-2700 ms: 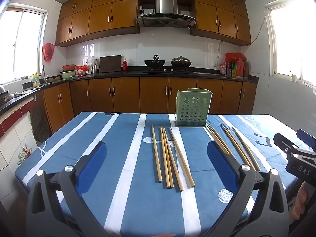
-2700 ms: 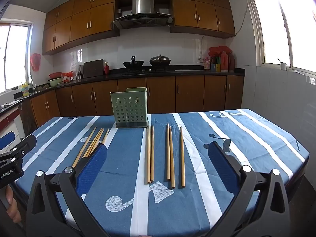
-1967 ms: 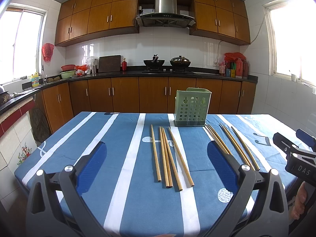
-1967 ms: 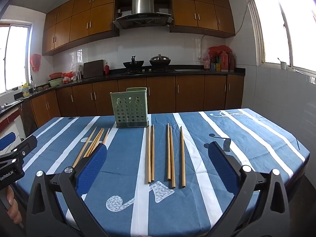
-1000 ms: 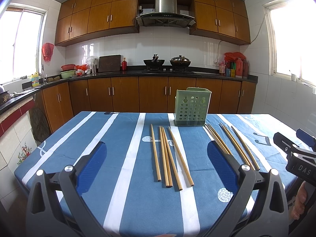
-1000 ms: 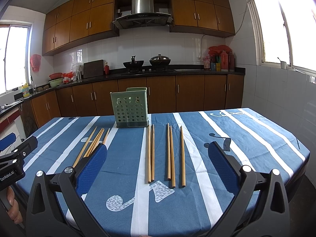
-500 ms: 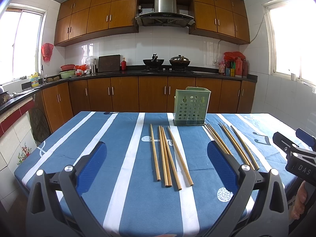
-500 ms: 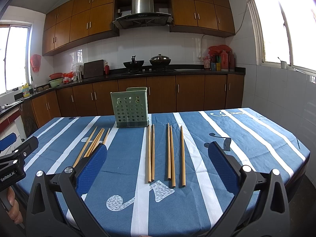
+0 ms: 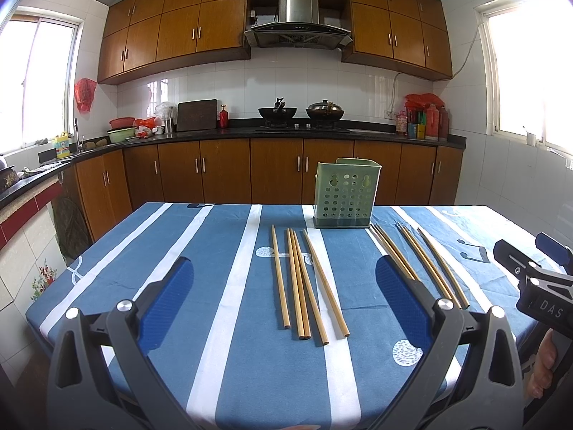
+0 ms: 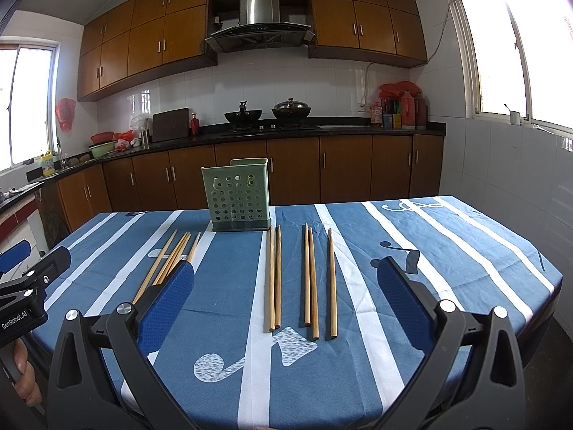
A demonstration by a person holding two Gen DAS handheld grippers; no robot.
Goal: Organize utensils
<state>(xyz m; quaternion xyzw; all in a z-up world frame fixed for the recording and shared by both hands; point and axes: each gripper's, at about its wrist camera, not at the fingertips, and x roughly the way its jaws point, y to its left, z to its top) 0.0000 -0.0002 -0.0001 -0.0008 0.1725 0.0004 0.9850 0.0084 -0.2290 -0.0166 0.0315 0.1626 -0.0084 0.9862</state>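
You are holding the left tool (image 9: 283,283) and the right tool (image 10: 284,283) spread wide and empty, low over the near edge of the worktop (image 10: 447,251). Judged from this, no stick is lifted yet. To do the first pick well, you are best centring one tool over a single stick's near end, closing across its width, then carrying it tip-down to the holder. Ahead of the left tool, at 12 o'clock, four chopsticks (image 9: 302,283) are lying side by side, some touching. Ahead of the right tool five more (image 10: 308,279) are lying parallel: a touching pair, a second pair, a single. All are plain, slender, pale wood. Beyond them, at 12 o'clock, the green perforated holder (image 10: 238,197) is standing upright, apparently empty.
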